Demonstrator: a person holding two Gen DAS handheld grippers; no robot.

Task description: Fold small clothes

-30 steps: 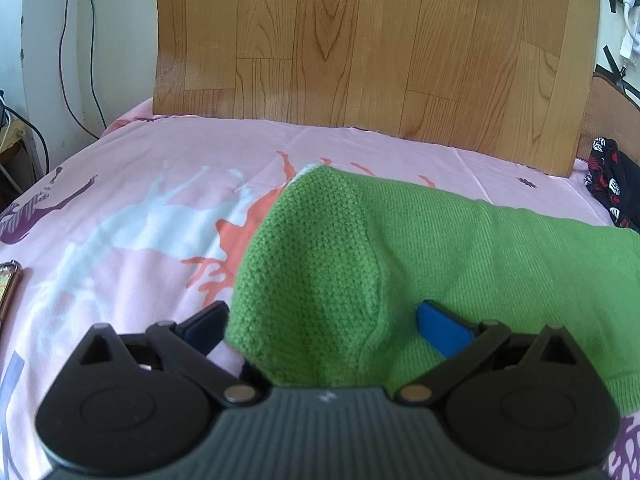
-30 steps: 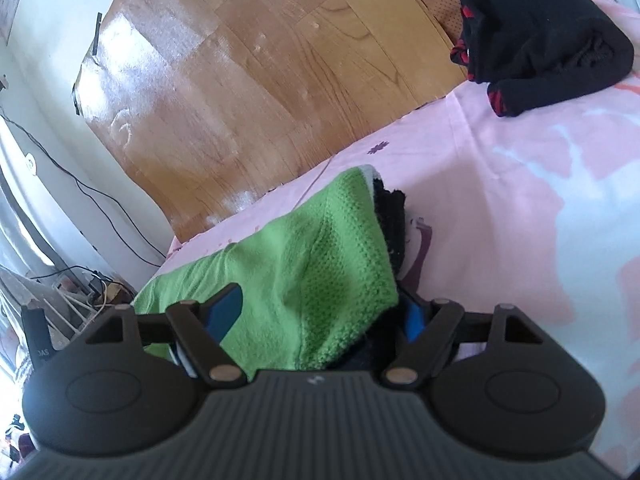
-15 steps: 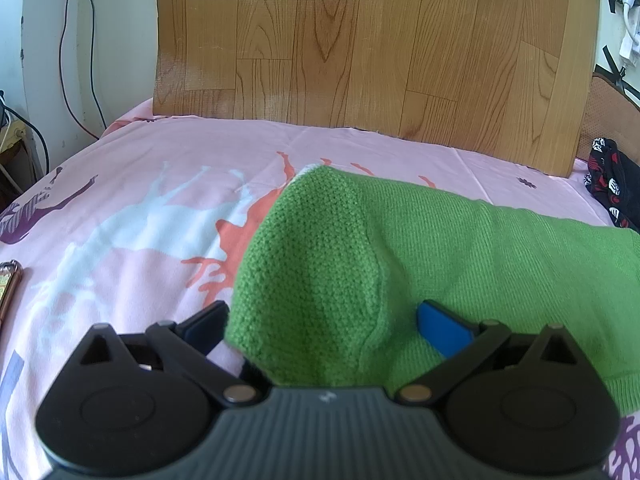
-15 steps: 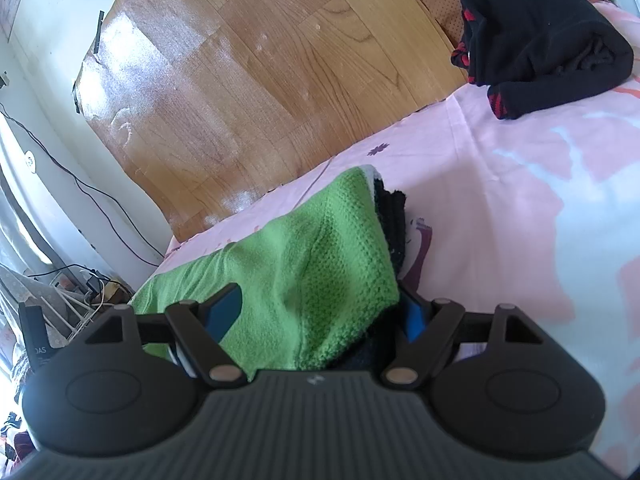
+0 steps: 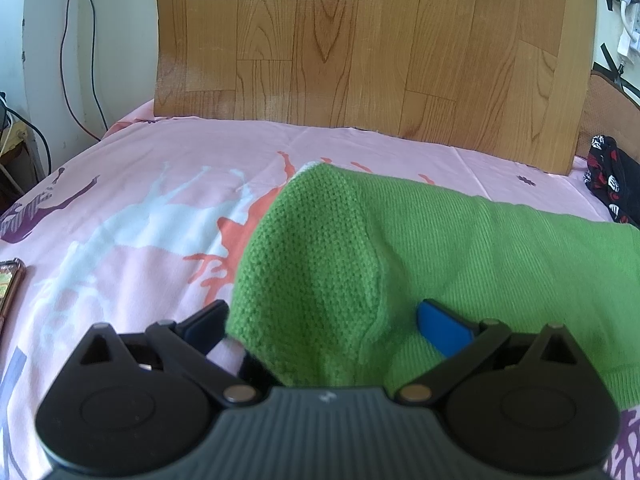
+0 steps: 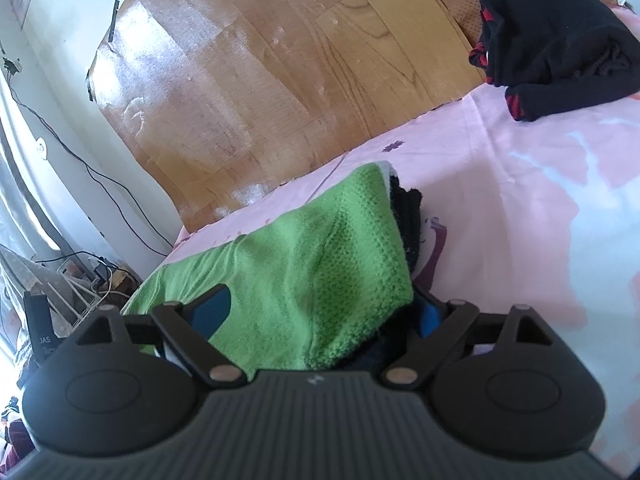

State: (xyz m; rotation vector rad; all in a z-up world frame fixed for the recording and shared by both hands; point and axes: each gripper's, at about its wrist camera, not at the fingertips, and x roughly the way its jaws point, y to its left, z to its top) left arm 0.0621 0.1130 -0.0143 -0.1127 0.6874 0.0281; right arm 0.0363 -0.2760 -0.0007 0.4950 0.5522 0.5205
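The green knitted garment point(image 5: 460, 248) is lying on the pink printed bedsheet point(image 5: 140, 208), with a bunched fold of it rising between the spread fingers of the left claw point(image 5: 324, 320), whose pads are standing clear of the cloth. The right claw point(image 6: 320, 312) is opening around the garment's other end, green knit over a dark layer lying between its fingers, while a black-and-red garment point(image 6: 556, 40) is sitting well apart near the wooden headboard point(image 6: 280, 60).

My right gripper point(image 6: 320, 312) is opening: its jaws stand wider around the green sweater's point(image 6: 312, 264) edge than a second ago, and the blue pad point(image 6: 430, 316) on one side now sits clear of the knit.
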